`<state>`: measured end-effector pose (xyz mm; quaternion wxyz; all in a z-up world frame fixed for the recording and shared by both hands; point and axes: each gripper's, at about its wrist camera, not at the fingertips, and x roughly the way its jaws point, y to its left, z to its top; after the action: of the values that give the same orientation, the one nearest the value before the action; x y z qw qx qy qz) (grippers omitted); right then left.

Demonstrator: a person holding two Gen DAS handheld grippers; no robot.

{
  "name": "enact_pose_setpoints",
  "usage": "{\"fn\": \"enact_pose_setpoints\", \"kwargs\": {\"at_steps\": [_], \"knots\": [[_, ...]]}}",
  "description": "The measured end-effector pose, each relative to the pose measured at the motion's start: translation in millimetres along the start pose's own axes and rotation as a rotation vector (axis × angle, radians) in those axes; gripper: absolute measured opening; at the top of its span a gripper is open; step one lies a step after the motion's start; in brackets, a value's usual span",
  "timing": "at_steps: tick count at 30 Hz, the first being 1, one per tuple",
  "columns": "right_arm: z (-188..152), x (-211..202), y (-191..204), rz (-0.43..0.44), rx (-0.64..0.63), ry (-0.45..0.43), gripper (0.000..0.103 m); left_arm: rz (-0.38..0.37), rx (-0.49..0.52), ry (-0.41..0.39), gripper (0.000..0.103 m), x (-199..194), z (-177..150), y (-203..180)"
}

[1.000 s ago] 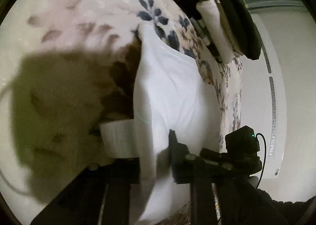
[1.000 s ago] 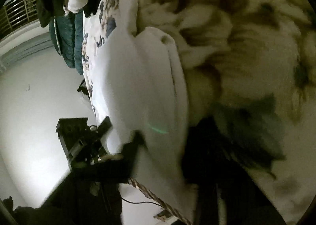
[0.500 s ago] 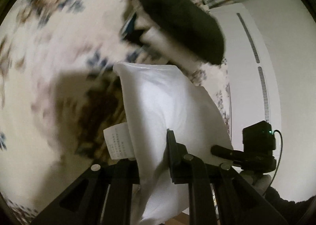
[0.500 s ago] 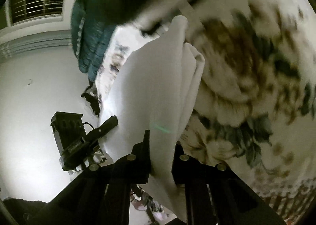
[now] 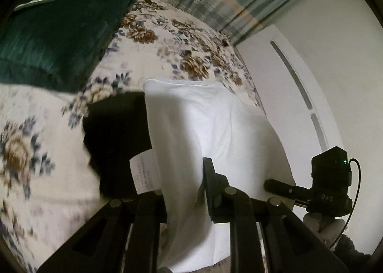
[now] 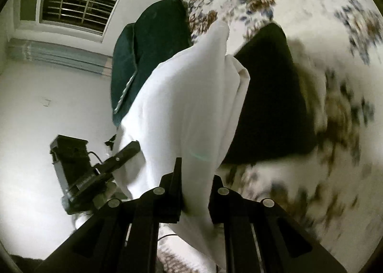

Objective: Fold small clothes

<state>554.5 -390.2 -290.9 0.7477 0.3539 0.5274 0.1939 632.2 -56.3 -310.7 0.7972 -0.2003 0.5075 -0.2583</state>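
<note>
We see both grippers, left (image 5: pixel 184 191) and right (image 6: pixel 195 191), pinching the white garment (image 5: pixel 210 129) above the floral bed (image 5: pixel 167 40).

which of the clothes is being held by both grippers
The white garment: the left gripper and right gripper both clamp it, while the black garment lies on the floral bedspread.

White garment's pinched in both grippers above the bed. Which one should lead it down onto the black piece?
Left, probably. Both the left gripper and right gripper are shut on the white garment, but the left view shows the black garment right beside its held edge.
</note>
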Motion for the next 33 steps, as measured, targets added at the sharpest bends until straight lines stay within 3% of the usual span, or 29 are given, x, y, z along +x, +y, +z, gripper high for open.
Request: {"fn": "enact_pose_setpoints", "kwargs": {"at_steps": [3,8,11,13,15,17,19,23,29,33], "knots": [[46.2,27.1,-20.4,-0.035,-0.004,0.019,0.012,0.040,-0.001,0.008,0.015,36.6,20.4,15.2],[73.1,73.0,-51.7,-0.145,-0.022,0.078,0.012,0.133,-0.022,0.034,0.015,81.2,22.3,37.2],[76.8,85.7,-54.4,-0.197,-0.048,0.094,0.013,0.184,-0.028,0.008,0.039,84.6,21.1,38.9],[75.9,88.6,-47.7,-0.267,-0.073,0.096,0.030,0.223,-0.021,0.010,0.083,85.3,19.6,34.8],[73.1,90.4,-37.1,-0.389,-0.116,0.084,0.043,0.299,-0.002,0.011,0.102,85.9,16.9,28.2],[64.6,90.3,-20.6,-0.540,-0.182,0.058,0.059,0.366,0.013,0.015,0.102,86.9,11.9,22.7],[54.2,87.4,-8.6,-0.694,-0.219,0.021,0.103,0.420,0.031,0.010,0.102,84.5,6.0,17.2],[31.0,71.7,8.7,-0.885,-0.263,-0.071,0.103,0.469,0.060,0.007,0.103,74.3,-4.6,7.5],[7.2,41.8,23.7,-0.973,-0.261,-0.136,0.103,0.553,0.085,0.004,0.103,50.4,-17.1,-7.3],[-9.0,13.9,44.5,-0.974,-0.251,-0.166,0.103,0.571,0.083,-0.037,0.103,15.9,-24.8,-28.5]]}}
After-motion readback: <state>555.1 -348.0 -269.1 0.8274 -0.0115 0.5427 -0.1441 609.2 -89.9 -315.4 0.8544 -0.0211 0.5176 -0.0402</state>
